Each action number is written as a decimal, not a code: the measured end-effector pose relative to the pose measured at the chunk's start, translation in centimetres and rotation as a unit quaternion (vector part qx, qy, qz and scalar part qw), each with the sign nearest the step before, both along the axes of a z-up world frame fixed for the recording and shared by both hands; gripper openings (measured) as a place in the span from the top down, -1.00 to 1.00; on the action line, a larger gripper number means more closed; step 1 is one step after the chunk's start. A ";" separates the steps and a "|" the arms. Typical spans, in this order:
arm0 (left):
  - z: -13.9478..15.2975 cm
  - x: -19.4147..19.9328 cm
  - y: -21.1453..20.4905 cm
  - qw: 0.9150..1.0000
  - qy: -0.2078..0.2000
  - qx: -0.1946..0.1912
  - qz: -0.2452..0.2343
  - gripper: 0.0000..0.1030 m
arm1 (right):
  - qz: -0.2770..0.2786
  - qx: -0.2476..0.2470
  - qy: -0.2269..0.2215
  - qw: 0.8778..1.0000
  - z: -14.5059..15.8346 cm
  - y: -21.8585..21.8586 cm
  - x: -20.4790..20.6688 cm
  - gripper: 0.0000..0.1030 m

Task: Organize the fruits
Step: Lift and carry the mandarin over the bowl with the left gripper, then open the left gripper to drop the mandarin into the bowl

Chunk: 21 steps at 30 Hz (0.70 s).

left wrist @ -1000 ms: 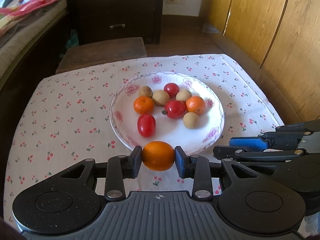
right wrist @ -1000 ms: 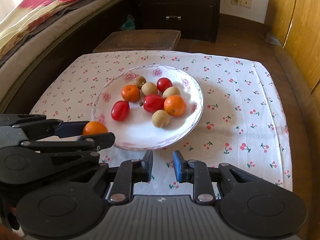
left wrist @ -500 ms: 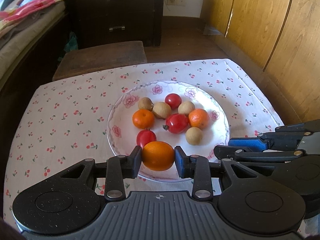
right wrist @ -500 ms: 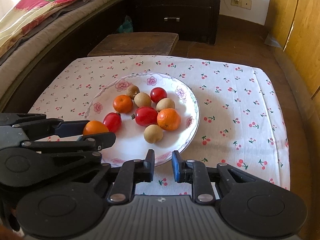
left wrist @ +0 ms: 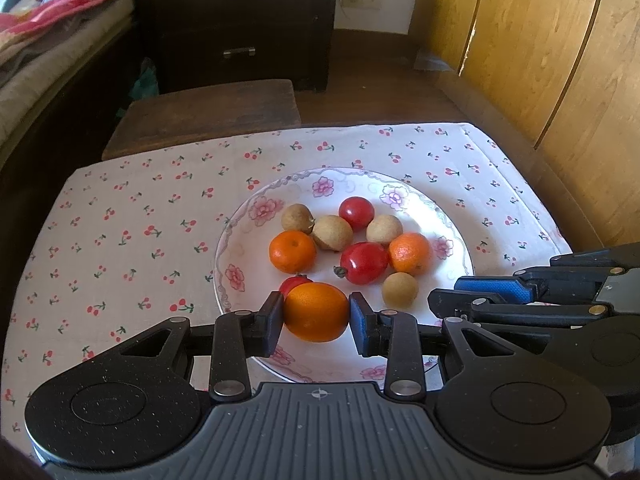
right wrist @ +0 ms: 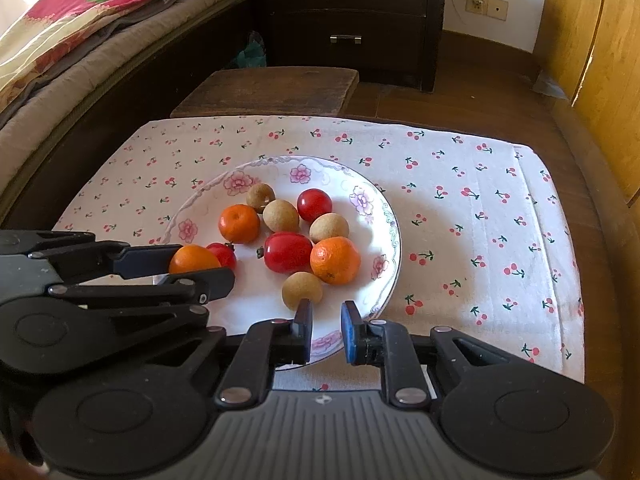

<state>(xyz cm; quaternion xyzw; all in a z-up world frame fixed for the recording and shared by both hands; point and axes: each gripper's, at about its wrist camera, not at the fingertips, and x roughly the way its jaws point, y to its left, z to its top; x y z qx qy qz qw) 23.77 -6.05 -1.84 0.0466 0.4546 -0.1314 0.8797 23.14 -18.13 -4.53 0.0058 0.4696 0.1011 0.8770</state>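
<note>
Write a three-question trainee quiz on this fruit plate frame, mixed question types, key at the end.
1. True or false: the left gripper is shut on an orange.
2. How many small brown round fruits, like this one, lie on the plate?
3. The right gripper is: A) holding a tomato, B) shut and holding nothing, C) wide open over the cloth.

Key:
1. True; the pads press on both of its sides.
2. Four.
3. B.
</note>
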 end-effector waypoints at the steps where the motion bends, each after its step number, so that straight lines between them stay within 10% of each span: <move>1: 0.0 0.0 0.0 1.000 0.001 0.000 0.000 0.18 | 0.000 0.000 0.000 1.000 0.0 0.0 0.0 0.60; 21: 0.2 0.0 0.3 1.000 -0.008 0.011 0.019 -0.06 | -0.012 -0.004 -0.011 1.000 0.4 -0.2 -0.2 0.52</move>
